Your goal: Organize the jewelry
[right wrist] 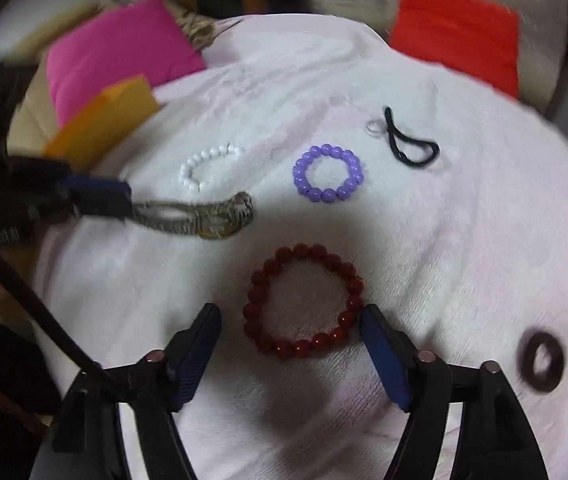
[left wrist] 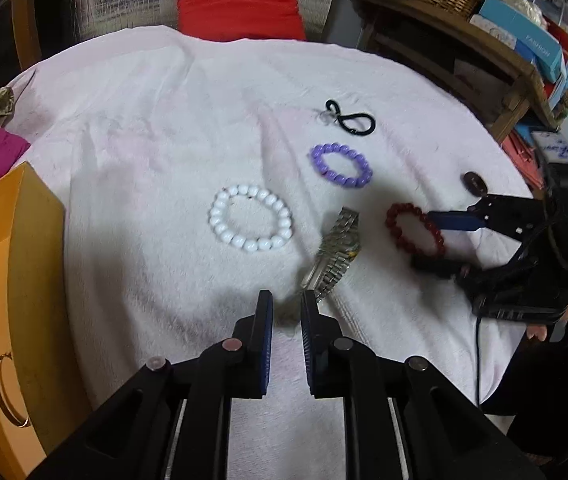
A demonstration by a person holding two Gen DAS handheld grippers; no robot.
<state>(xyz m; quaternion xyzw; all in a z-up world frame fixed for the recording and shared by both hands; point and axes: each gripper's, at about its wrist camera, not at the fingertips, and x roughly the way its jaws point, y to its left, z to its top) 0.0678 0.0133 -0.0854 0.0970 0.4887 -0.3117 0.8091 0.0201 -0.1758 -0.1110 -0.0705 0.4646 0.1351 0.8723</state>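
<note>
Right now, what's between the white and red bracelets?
The metal watch, one band end at the left gripper fingers. Left wrist view shows it between the white bracelet and red bracelet.

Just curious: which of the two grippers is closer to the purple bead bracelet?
Hard to call. The left gripper is at the metal watch; the right gripper straddles the red bracelet. Both sit short of the purple bracelet.

On the pale pink towel (left wrist: 164,128) lie white beads (left wrist: 250,218), purple beads (left wrist: 341,165), dark red beads (right wrist: 303,300), a black hair tie (left wrist: 351,117) and a silver watch (left wrist: 334,252), beside an orange box (left wrist: 8,280).
</note>
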